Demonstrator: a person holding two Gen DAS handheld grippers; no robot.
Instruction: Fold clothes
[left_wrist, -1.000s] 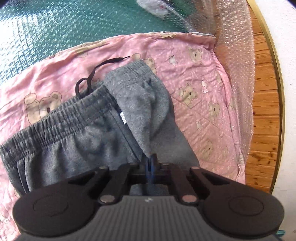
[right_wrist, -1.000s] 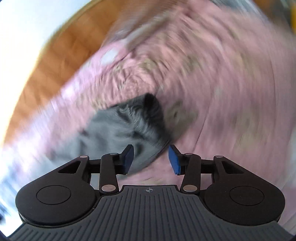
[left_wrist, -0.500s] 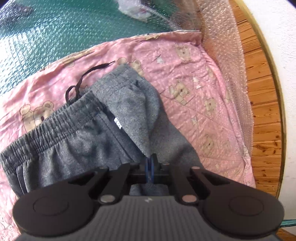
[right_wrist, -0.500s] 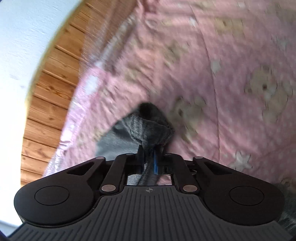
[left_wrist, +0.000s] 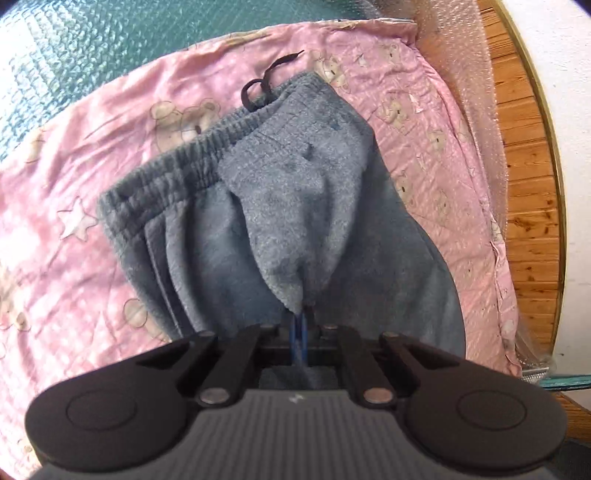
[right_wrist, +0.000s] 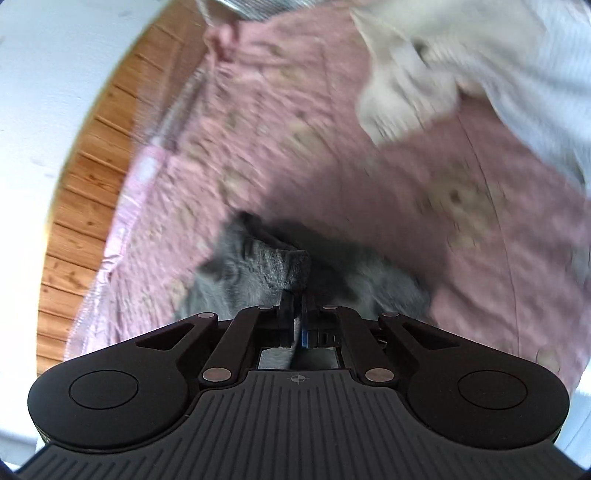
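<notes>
My left gripper (left_wrist: 300, 325) and right gripper (right_wrist: 295, 314) both pinch the grey sweatpants (left_wrist: 295, 206), which hang limp ahead of my fingers over the pink blanket (left_wrist: 92, 258). The fleece is soft and light, so hems hold best.

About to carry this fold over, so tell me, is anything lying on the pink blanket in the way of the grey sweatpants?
Nothing visible on the sweatpants. A pale garment lies farther along the blanket, clear of both grippers.
</notes>
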